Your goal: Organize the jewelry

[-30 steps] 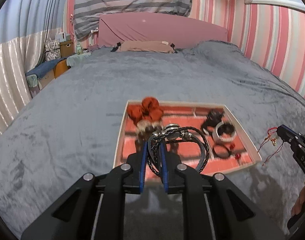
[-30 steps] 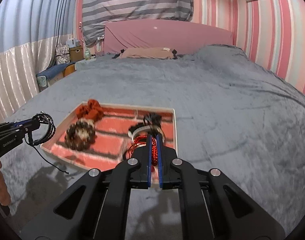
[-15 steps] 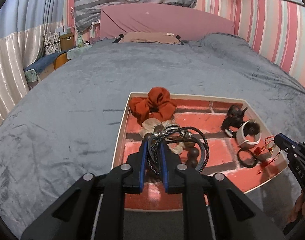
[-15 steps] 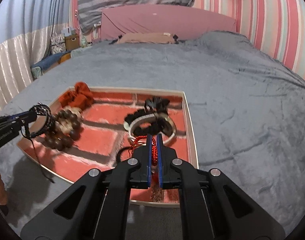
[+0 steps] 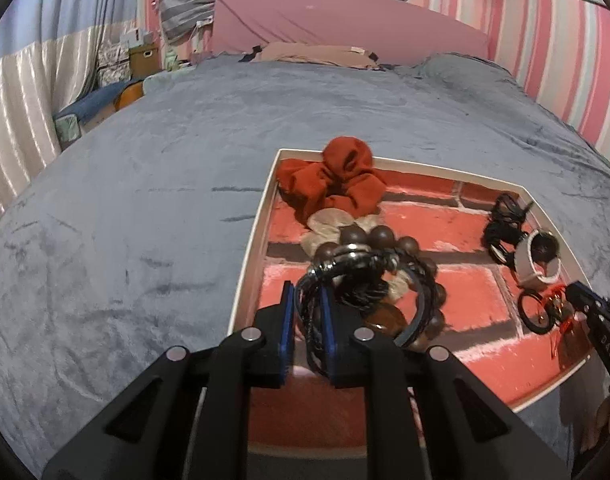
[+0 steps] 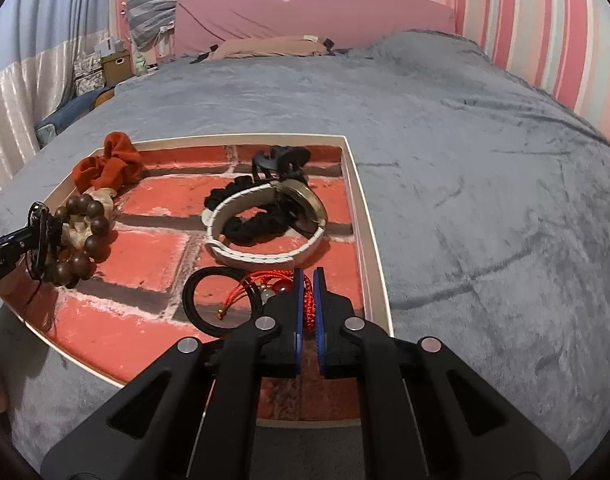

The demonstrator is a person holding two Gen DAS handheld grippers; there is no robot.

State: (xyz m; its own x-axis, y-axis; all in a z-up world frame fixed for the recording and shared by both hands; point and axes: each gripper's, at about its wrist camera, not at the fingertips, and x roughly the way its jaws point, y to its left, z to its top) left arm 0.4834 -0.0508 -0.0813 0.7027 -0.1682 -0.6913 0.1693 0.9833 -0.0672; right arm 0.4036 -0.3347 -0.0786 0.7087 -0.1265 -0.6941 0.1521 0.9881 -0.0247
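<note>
1. Left gripper (image 5: 307,312) is clamped on a black braided leather bracelet with a silver clasp (image 5: 357,268), held above the brown wooden bead bracelet (image 5: 405,248).
2. Right gripper (image 6: 308,300) is clenched on a red woven cord bracelet (image 6: 309,304), held over the black rubber ring (image 6: 221,304).
3. Both bracelets are held over the white-rimmed, brick-patterned tray (image 6: 361,216), which is set on the grey bed (image 6: 485,160).

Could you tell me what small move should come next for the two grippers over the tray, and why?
Probably open both and let go. The left gripper is shut on the black cord bracelet above the wooden beads, and the right gripper pinches the red string bracelet, both already low over the tray.
</note>
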